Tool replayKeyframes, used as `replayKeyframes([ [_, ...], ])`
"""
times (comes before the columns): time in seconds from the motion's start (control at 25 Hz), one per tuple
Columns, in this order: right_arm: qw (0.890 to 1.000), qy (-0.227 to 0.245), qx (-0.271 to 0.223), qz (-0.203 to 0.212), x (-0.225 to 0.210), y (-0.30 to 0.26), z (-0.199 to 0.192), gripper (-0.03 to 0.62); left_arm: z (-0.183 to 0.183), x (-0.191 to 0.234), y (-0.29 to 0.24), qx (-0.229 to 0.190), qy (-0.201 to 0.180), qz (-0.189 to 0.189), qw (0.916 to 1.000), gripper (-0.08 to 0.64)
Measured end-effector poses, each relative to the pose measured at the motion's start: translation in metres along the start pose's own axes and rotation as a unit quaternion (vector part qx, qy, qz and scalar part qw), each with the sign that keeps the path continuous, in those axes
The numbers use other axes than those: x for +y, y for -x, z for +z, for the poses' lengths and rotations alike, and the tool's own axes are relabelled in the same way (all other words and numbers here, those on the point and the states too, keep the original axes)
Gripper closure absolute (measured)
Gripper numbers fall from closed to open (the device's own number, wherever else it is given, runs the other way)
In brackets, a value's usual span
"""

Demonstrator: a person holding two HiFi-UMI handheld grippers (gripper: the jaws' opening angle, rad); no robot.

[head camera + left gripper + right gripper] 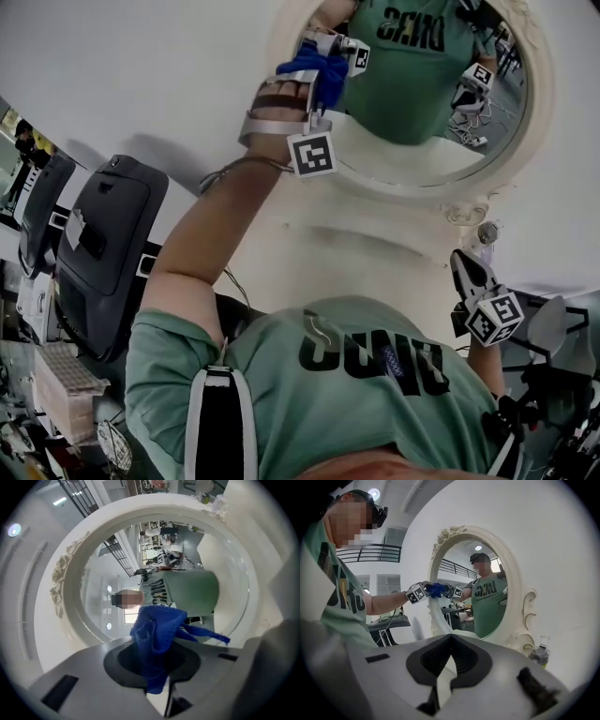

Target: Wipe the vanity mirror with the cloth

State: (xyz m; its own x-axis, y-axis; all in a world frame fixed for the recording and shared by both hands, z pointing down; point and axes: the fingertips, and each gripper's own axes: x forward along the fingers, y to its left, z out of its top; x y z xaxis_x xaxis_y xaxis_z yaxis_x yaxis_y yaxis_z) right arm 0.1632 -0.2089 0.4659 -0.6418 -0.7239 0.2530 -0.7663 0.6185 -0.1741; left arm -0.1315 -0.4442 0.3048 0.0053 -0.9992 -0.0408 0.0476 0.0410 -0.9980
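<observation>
The white wall [141,75] fills the top of the head view. The oval vanity mirror [412,150] stands against it at 1 o'clock, in a cream frame with carved scrollwork. Its glass reflects the person's green T-shirt [356,375] and both tools.

The person's bare left forearm [216,234] reaches up from 7 o'clock toward the mirror and carries the left gripper [309,77]. Its marker cube hangs below the wrist. In the left gripper view its 2 jaws are clamped on the blue cloth [157,634], which bunches into a wad above the pads, with 1 loose corner trailing toward 3 o'clock. In the right gripper view the cloth [436,590] lies at the mirror's 9 o'clock side, at the inner edge of the frame. Whether the wad actually touches the glass cannot be told.

The right gripper [466,267] sits low at 4 o'clock in the head view, well apart from the cloth. Its own view shows its jaws together at the tips with nothing between them.

A small clear plastic bottle [540,654] stands just beside the frame's foot, at 4 o'clock of the mirror.
</observation>
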Motion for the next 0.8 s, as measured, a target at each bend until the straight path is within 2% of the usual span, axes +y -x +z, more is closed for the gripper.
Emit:
replayKeyframes([
  [0.24, 1.0, 0.0, 0.019, 0.012, 0.005, -0.01, -0.005, 0.584, -0.003, -0.096, 0.007, 0.01, -0.008, -0.051, 0.9986, 0.474],
  [0.32, 1.0, 0.0, 0.023, 0.015, 0.007, -0.012, -0.006, 0.584, 0.004, -0.133, 0.011, 0.011, -0.01, -0.095, 0.9954, 0.474],
  [0.4, 1.0, 0.0, 0.025, 0.018, 0.009, -0.013, -0.007, 0.586, 0.015, -0.177, 0.017, 0.013, -0.01, -0.167, 0.9858, 0.474],
  [0.48, 0.999, -0.001, 0.026, 0.018, 0.01, -0.012, -0.007, 0.584, 0.038, -0.219, 0.025, 0.0, 0.009, -0.232, 0.9726, 0.474],
  [0.56, 0.999, 0.0, 0.028, 0.016, 0.011, -0.01, -0.009, 0.585, 0.066, -0.255, 0.032, -0.013, 0.014, -0.279, 0.9601, 0.474],
  [0.68, 1.0, 0.0, 0.028, 0.008, 0.01, -0.004, -0.01, 0.584, 0.089, -0.285, 0.037, -0.011, 0.005, -0.31, 0.9507, 0.474],
  [0.8, 1.0, -0.001, 0.02, -0.005, 0.004, 0.003, -0.006, 0.586, 0.089, -0.286, 0.036, -0.02, 0.016, -0.323, 0.946, 0.474],
])
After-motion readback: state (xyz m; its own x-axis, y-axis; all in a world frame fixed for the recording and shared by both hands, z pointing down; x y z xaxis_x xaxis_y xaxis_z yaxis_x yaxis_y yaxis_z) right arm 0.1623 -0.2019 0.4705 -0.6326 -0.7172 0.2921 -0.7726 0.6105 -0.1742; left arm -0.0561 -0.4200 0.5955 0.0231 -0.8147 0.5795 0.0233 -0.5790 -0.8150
